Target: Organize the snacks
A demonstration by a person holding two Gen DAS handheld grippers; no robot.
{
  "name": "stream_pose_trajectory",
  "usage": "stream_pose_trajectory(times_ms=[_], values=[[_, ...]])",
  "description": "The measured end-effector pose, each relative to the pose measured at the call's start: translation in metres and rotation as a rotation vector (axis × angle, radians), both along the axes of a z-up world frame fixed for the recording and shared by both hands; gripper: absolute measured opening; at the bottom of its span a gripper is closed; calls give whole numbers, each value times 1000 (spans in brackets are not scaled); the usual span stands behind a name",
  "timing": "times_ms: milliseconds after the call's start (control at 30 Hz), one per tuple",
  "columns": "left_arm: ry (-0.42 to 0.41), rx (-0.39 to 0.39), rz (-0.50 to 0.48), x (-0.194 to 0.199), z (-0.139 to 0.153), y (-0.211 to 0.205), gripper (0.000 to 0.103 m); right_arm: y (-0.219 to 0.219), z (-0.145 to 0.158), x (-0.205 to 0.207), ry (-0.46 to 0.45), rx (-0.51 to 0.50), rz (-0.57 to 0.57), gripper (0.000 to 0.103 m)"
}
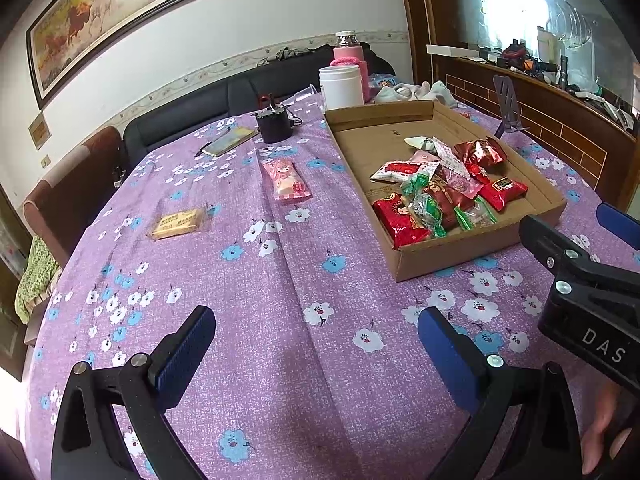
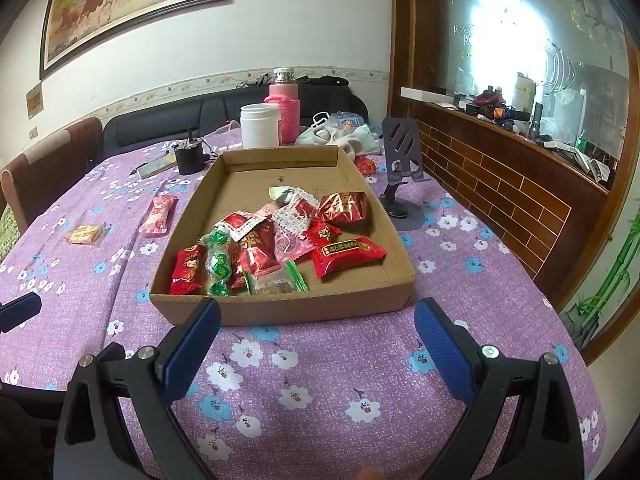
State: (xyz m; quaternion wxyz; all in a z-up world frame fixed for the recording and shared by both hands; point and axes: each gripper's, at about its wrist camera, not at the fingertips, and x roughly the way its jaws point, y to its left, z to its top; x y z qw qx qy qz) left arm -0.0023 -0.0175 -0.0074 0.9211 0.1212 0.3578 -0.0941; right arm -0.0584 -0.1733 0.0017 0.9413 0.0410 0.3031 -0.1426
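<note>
A shallow cardboard tray (image 1: 476, 256) (image 2: 280, 310) holds several wrapped snacks in red, green and pink. Left of the tray, a pink snack packet (image 1: 286, 180) (image 2: 157, 216) lies loose on the purple flowered tablecloth. A small tan biscuit pack (image 1: 180, 222) (image 2: 85, 234) lies farther left. A red snack (image 2: 366, 165) lies beside the tray's far right corner. My left gripper (image 1: 316, 350) hovers open over bare cloth near the front edge, holding nothing. My right gripper (image 2: 316, 340) is open just before the tray's near wall, empty. In the left wrist view the right gripper's body (image 1: 588, 280) shows at the right.
At the back stand a white jar (image 2: 260, 126), a pink bottle (image 2: 285, 108), a black cup (image 2: 189, 156), a notebook with pen (image 1: 228, 142) and a cloth pile (image 2: 344, 136). A grey phone stand (image 2: 402, 168) sits right of the tray. Wooden counter on the right, sofa behind.
</note>
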Motion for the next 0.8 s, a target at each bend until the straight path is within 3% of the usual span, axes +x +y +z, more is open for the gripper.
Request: stream_pose_trajectory(times_ms=[800], values=[[5,0,-1,0,-1,1,102,-1,2,-1,-9,1,-3,97]])
